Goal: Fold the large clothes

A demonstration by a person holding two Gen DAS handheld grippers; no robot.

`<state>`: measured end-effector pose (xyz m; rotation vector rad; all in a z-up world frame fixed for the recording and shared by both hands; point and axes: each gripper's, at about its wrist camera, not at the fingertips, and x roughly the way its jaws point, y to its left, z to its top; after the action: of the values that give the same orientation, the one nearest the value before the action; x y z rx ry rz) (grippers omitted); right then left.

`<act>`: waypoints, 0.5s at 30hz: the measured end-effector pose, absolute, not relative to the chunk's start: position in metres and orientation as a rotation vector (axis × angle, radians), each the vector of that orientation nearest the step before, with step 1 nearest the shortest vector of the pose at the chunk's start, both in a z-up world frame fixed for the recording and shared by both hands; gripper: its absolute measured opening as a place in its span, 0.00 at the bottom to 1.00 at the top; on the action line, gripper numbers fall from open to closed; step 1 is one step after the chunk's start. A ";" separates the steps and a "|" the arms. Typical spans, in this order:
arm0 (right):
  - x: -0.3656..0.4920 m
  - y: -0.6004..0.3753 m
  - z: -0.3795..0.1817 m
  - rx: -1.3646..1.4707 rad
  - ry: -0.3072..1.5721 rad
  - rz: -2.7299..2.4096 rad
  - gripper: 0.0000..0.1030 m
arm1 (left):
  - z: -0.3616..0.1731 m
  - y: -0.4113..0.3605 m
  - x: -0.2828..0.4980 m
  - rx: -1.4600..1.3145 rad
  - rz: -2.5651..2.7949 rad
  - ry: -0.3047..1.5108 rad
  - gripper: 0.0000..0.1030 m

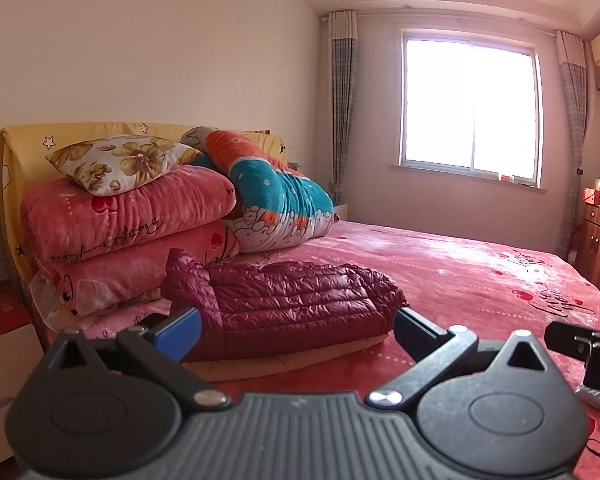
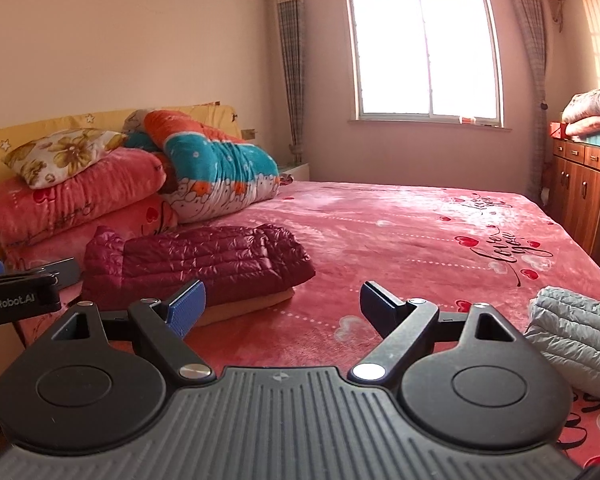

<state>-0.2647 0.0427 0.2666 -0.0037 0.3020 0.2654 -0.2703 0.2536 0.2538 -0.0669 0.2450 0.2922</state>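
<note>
Left wrist view: your left gripper (image 1: 296, 330) fingers (image 1: 184, 330) are spread wide, empty. Right gripper (image 2: 282, 308) likewise. A folded maroon down jacket (image 1: 288, 300) lies on the bed (image 1: 480, 276), atop a tan garment (image 1: 284, 358), beside stacked quilts (image 1: 128, 220).

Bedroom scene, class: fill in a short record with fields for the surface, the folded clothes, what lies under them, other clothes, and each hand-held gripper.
surface: bed with a pink heart-print blanket
folded clothes: dark red puffer jacket, folded, lying flat
under it: tan folded garment, only its edge visible
other clothes: pale grey quilted jacket, at the right edge
left hand-held gripper: open, empty
right hand-held gripper: open, empty
</note>
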 end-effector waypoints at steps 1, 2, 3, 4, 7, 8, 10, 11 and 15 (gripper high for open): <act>-0.266 0.043 0.267 -0.007 0.303 0.267 1.00 | 0.253 0.254 -0.271 -0.067 0.293 0.247 0.99; -0.266 0.044 0.266 -0.011 0.305 0.266 1.00 | 0.253 0.255 -0.271 -0.068 0.295 0.250 0.99; -0.267 0.044 0.266 -0.014 0.307 0.267 1.00 | 0.252 0.255 -0.271 -0.069 0.298 0.251 0.99; -0.269 0.043 0.266 -0.016 0.308 0.268 1.00 | 0.251 0.256 -0.271 -0.072 0.300 0.253 0.99; -0.271 0.043 0.265 -0.028 0.317 0.274 1.00 | 0.249 0.259 -0.270 -0.077 0.304 0.259 0.99; -0.272 0.043 0.265 -0.031 0.319 0.277 1.00 | 0.248 0.260 -0.270 -0.080 0.306 0.260 0.99; -0.273 0.043 0.264 -0.039 0.324 0.282 1.00 | 0.247 0.263 -0.270 -0.084 0.309 0.262 0.99; -0.272 0.042 0.263 -0.043 0.327 0.283 1.00 | 0.246 0.263 -0.270 -0.086 0.310 0.264 0.99; -0.273 0.042 0.261 -0.050 0.332 0.288 1.00 | 0.243 0.264 -0.269 -0.085 0.314 0.269 0.99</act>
<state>-0.2735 0.0420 0.2610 -0.0498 0.3321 0.2879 -0.2690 0.2636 0.2433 -0.0852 0.2687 0.3139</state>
